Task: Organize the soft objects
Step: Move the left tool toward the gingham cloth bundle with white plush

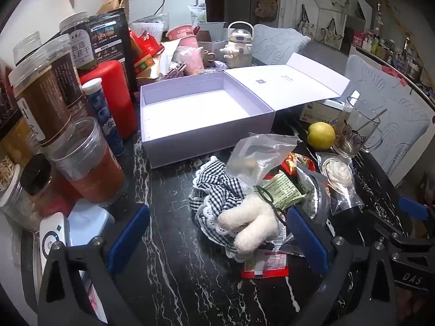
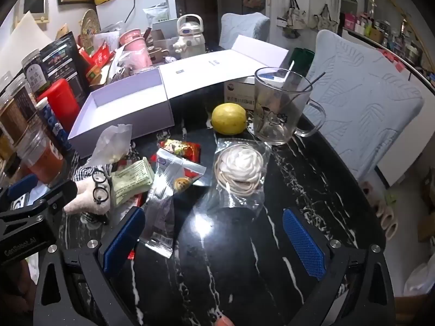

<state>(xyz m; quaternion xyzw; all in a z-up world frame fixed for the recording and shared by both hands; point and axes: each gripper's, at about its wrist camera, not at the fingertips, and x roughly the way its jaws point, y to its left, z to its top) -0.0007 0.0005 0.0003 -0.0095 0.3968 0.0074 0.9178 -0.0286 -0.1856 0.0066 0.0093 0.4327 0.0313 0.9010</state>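
Both grippers hang wide open over a black marble-patterned tabletop (image 1: pixel 174 244), holding nothing: the left gripper (image 1: pixel 217 233) has its blue-padded fingers spread on either side of a white fuzzy plush toy (image 1: pixel 244 225) wearing small black wire glasses (image 1: pixel 265 194), with neither pad touching it; the toy lies on a crumpled blue-and-white gingham cloth with lace trim (image 1: pixel 214 190). The right gripper (image 2: pixel 214 241), equally spread, frames bare tabletop just below a clear plastic bag holding a coiled white cord (image 2: pixel 239 171), and its left pad sits just beside a clear crinkled wrapper (image 2: pixel 160 217). Behind the pile stands one white rectangular cardboard box (image 1: pixel 201 133) with its hinged lid folded back flat; its inside shows nothing but white bottom. One clear glass mug with a cartoon print (image 2: pixel 280 108) stands to the right, a thin metal stick leaning inside it, and one yellow lemon (image 2: pixel 229 119) rests just beside it. Several clear plastic jars of brown and orange contents (image 1: pixel 46 108) crowd the left edge near one red canister (image 1: pixel 114 97). One clear zip bag (image 1: pixel 255 154) with pale contents lies against the cloth, beside a green printed packet (image 1: pixel 282 190).
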